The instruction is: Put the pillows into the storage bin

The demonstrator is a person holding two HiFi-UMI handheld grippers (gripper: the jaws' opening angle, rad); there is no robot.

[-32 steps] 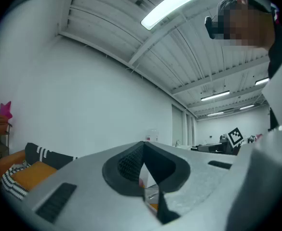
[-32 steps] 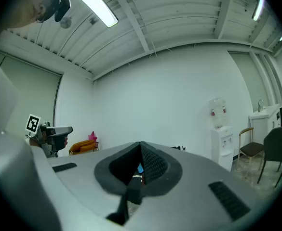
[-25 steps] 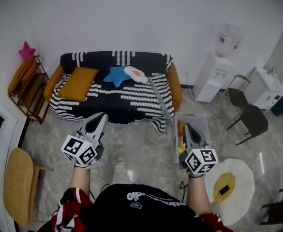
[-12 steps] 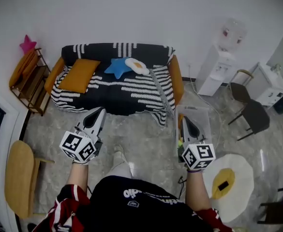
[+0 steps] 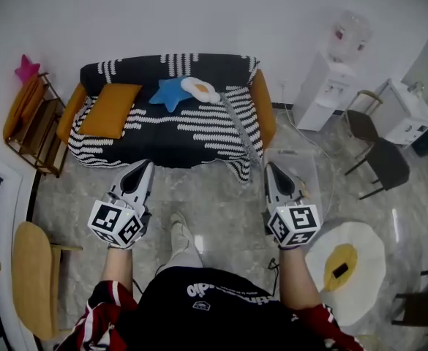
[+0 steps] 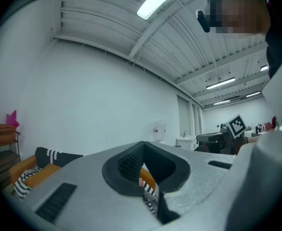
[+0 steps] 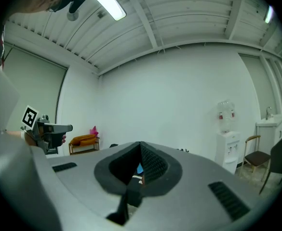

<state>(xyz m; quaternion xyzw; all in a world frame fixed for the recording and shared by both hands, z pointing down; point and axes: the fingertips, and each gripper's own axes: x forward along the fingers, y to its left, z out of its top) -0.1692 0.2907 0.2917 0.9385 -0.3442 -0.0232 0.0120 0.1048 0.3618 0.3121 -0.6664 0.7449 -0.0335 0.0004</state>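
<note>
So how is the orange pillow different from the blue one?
The orange pillow is rectangular; the blue pillow is star-shaped. The orange pillow is bigger than the blue pillow. The orange pillow lies at the left end of the sofa, the blue pillow nearer the middle. Both lie on the sofa.

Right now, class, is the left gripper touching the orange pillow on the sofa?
Apart. The head view shows the left gripper over the floor, short of the sofa, whose seat holds the orange pillow.
</note>
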